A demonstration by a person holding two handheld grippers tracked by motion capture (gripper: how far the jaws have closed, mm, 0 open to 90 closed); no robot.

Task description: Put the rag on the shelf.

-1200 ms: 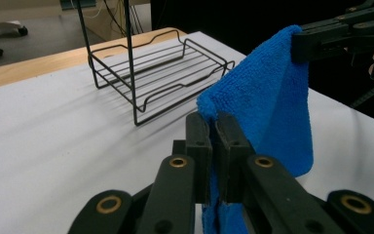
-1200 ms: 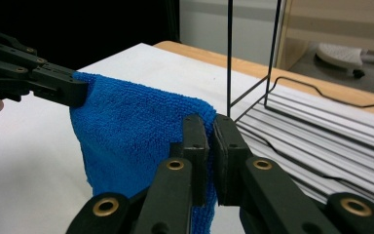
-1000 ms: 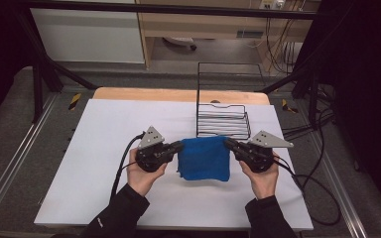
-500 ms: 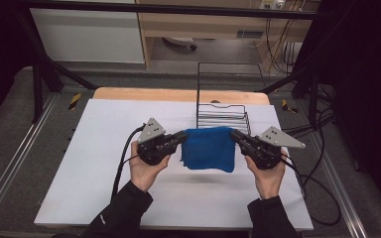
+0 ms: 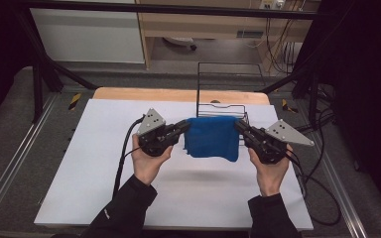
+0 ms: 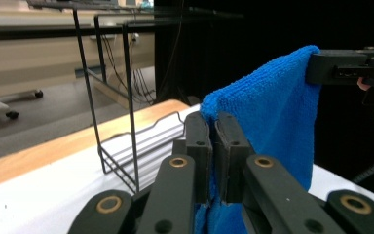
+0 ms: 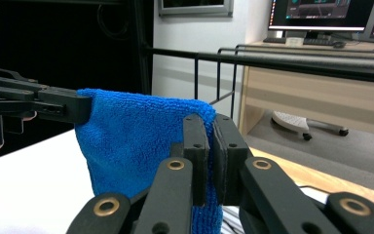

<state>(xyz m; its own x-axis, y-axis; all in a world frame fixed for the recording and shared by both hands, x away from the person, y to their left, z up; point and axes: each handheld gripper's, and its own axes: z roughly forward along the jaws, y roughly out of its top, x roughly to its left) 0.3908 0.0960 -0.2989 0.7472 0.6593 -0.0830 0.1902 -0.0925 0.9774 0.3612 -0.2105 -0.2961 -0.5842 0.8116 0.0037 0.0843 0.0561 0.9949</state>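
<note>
A blue cloth (image 5: 213, 138) hangs in the air above the white table (image 5: 94, 163), stretched between my two grippers. The left gripper (image 5: 186, 125) is shut on the cloth's upper left corner, and the right gripper (image 5: 238, 125) is shut on its upper right corner. In the left gripper view the jaws pinch the blue cloth (image 6: 268, 122) at its top edge, with the right gripper (image 6: 316, 66) holding the far corner. In the right gripper view the blue cloth (image 7: 136, 141) hangs from my closed jaws, and the left gripper (image 7: 85, 107) clamps the other corner.
A black wire rack (image 5: 225, 84) stands just behind the cloth at the table's back, seen close by as the wire rack (image 6: 112, 112) in the left gripper view. A wooden strip (image 5: 144, 94) edges the table's far side. Cables (image 5: 322, 193) trail at the right.
Both grippers have risen with the cloth, lifting it off the table so it now hangs free in front of the wire rack.
</note>
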